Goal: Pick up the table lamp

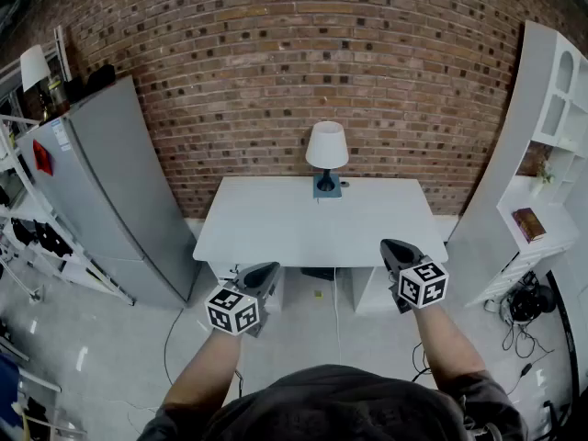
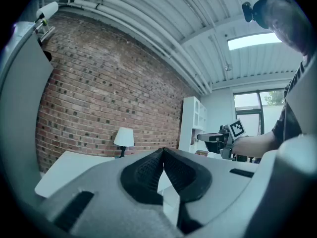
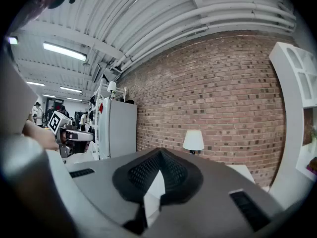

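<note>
Tools hang in front of the near edge of the white bench (image 1: pixel 276 232): the left tool (image 1: pixel 261 276) on one side and the right tool (image 1: pixel 396 250) on the other. Both point at the bench. Each one has its jaws pressed together with nothing between them. I think this is a get-ready pose, and the jaws must open before a grab.

The table lamp (image 1: pixel 327 147) stands upright at the far edge of the bench, in the middle, right by the brick wall (image 1: pixel 257 53). It is well apart from both tools. I think it sits back there to be out of the way and close to a plug, but no plug shows.

No words can be read. The cubes on the tools show only black and white squares. A small label on the grey fridge (image 1: pixel 101 182) is too tiny to read.
</note>
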{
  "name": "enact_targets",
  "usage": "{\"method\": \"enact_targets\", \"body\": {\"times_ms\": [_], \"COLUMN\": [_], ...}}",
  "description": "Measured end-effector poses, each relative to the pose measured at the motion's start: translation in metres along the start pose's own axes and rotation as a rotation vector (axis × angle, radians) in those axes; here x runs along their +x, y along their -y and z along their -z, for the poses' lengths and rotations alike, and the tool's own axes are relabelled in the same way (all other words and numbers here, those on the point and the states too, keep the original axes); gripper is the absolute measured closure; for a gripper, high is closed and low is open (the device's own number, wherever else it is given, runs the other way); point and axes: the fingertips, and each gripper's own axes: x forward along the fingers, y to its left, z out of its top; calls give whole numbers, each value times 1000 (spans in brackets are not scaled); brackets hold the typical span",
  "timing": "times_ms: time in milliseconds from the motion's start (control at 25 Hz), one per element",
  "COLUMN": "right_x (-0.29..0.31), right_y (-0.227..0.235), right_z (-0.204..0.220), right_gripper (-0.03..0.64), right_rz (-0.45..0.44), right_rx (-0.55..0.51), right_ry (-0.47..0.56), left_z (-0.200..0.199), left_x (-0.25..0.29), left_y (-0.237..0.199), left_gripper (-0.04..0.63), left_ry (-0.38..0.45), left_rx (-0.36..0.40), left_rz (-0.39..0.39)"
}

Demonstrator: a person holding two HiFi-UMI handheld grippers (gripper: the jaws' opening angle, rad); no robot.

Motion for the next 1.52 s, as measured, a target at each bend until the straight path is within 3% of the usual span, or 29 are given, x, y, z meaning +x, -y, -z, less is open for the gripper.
{"method": "enact_targets", "body": {"times_ms": [840,1320,1520], "right_x": [2,-29,-26], "right_y": [21,98,129], "right_z": [-1,16,17], "right_gripper": [624,624,624], "right_rz": [8,-90,-112], "right_rx": [-26,-47,-47], "right_ry": [23,7,4], "left_z": [5,24,19], "left_x": [25,91,114], "left_y": [9,92,96], "left_gripper": [594,594,594], "left_ry": [-13,-6,10], "left_rx": [19,3,10], "left_rz": [-2,-105,-155]}}
